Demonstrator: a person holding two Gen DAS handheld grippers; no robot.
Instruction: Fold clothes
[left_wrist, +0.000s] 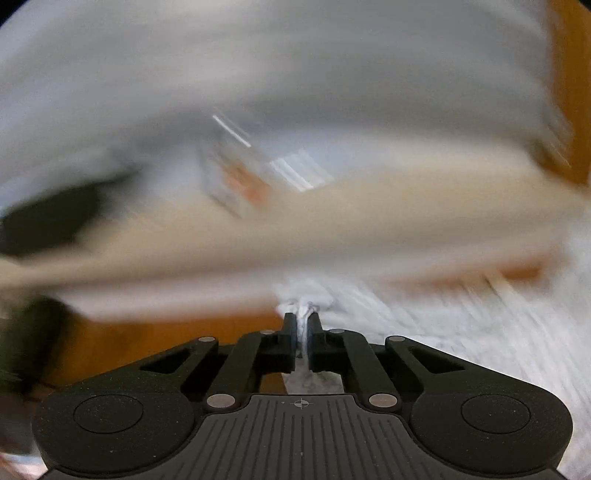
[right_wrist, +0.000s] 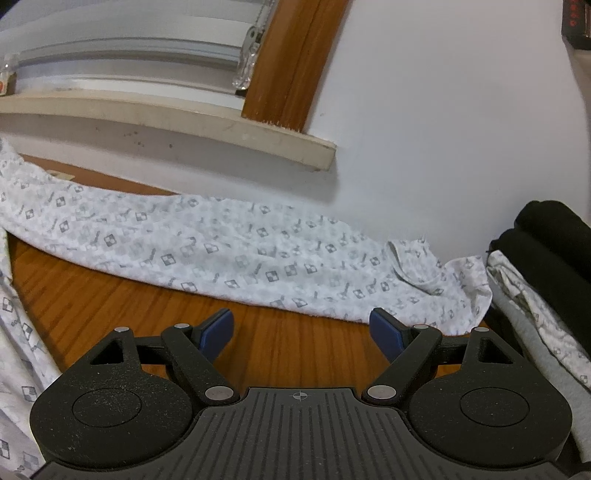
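A white garment with a grey check-and-key print (right_wrist: 207, 243) lies stretched across the wooden table (right_wrist: 110, 295), along the wall. In the left wrist view, which is heavily blurred, my left gripper (left_wrist: 303, 319) is shut on a pinched edge of the white patterned cloth (left_wrist: 424, 325), which spreads off to the right. My right gripper (right_wrist: 303, 328) hovers just in front of the garment's near edge, open, with only bare wood between its blue pads (right_wrist: 218, 332).
A stack of folded clothes (right_wrist: 535, 266), black on top with grey and patterned pieces below, sits at the right edge of the table. A beige window sill (right_wrist: 184, 125) and a brown frame (right_wrist: 291, 62) run above the white wall behind.
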